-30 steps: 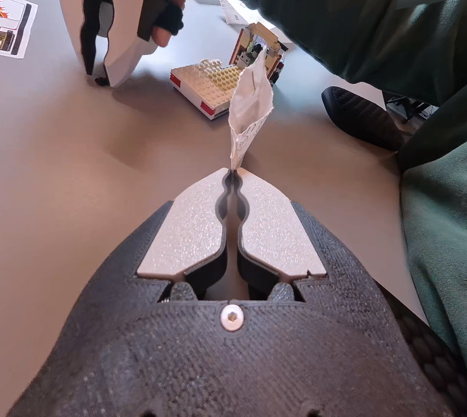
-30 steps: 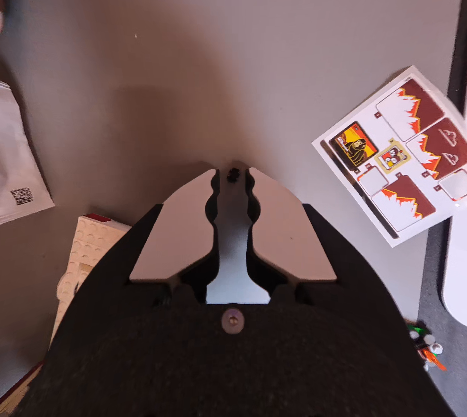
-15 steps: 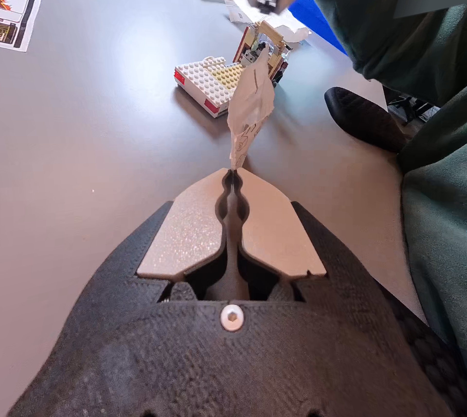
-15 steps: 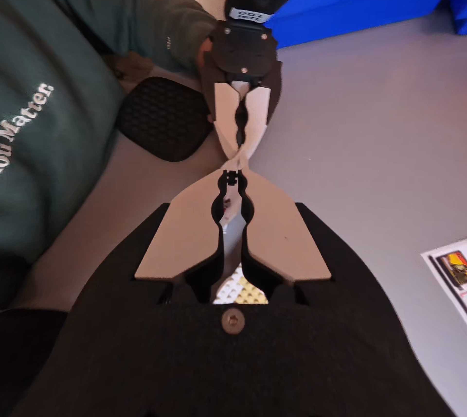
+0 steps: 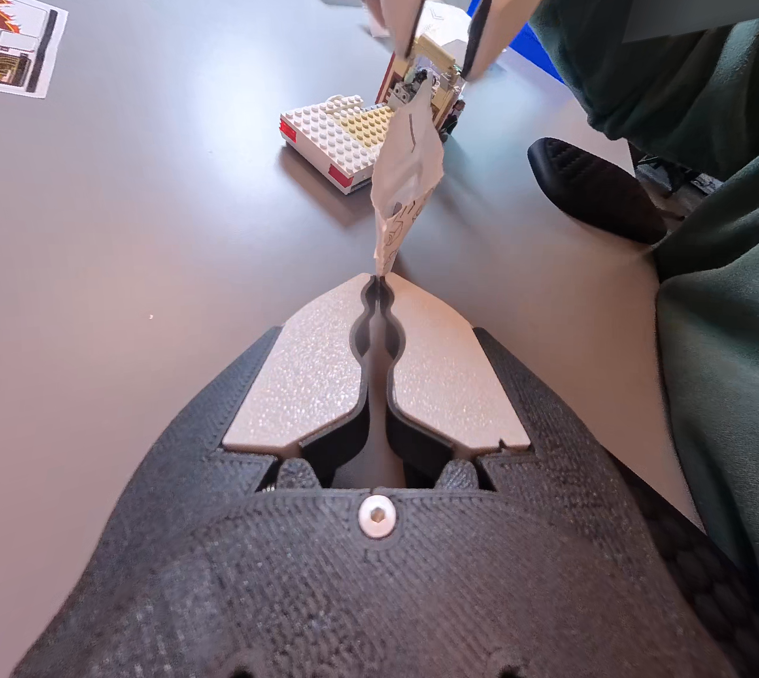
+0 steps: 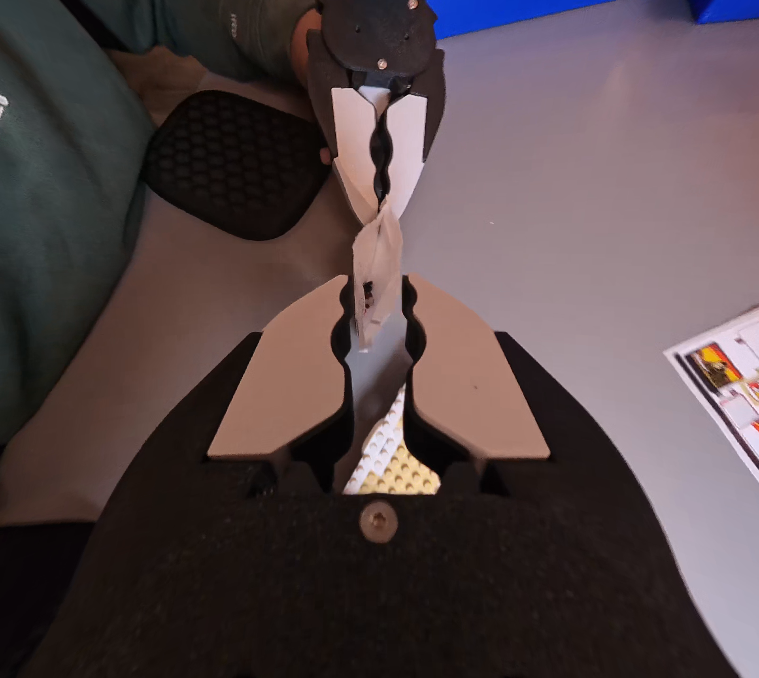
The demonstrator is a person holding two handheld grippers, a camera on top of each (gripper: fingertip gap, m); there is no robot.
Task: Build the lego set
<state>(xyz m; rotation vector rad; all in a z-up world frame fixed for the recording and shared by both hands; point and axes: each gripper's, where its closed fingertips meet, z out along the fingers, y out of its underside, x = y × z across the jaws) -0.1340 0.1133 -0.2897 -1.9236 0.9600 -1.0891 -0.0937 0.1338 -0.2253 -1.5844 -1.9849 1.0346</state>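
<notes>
L gripper point(image 5: 378, 279) pinches paper bag point(image 5: 406, 170), small dark piece inside. R gripper point(image 6: 376, 280) spread around bag mouth; 0.5 s ago pinched piece.

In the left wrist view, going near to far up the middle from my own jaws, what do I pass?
Left gripper, jaws shut on the white paper bag → studded white and tan lego base → brown and tan lego build → right gripper, jaws open above it.
</notes>
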